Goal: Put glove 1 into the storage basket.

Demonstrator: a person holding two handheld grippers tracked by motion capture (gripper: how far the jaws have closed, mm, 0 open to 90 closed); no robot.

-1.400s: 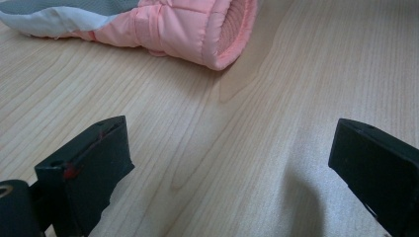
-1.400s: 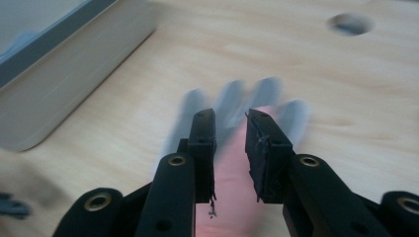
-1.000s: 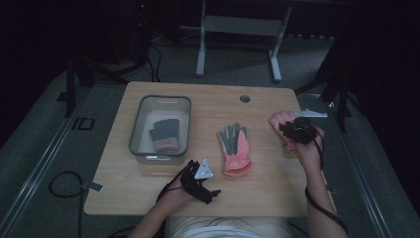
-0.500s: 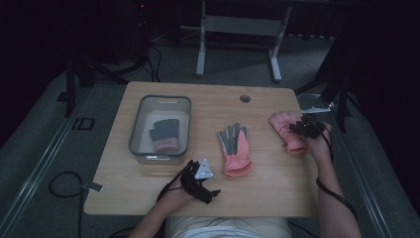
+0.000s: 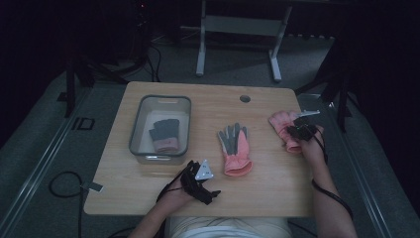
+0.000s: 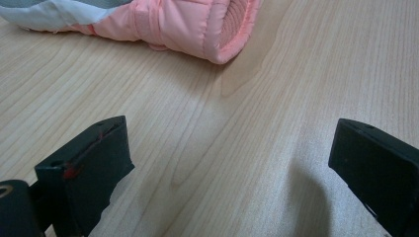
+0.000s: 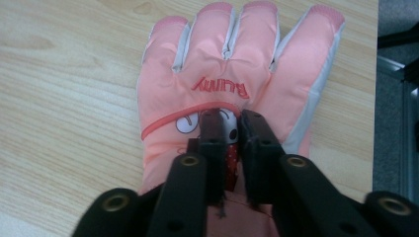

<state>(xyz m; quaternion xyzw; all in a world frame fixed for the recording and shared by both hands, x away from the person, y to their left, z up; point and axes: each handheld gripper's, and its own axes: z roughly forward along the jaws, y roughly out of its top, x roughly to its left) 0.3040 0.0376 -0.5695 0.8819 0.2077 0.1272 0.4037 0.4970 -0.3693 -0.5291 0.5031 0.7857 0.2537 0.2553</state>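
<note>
Pink glove (image 7: 222,89) with red lettering, grey-palmed pink glove (image 5: 235,147), pale wood table (image 5: 198,193).

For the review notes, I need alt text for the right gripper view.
The right tongs are pinched nearly shut on the back of a pink glove, bunching a fold of fabric between the jaws. The glove lies flat on the wooden table, fingers pointing away, with red lettering across it.

Dim room: light wooden table (image 5: 208,198) on grey carpeted floor (image 5: 44,148); white-legged frame (image 5: 237,29) beyond its far edge; black cable (image 5: 62,181) off its left edge.
</note>
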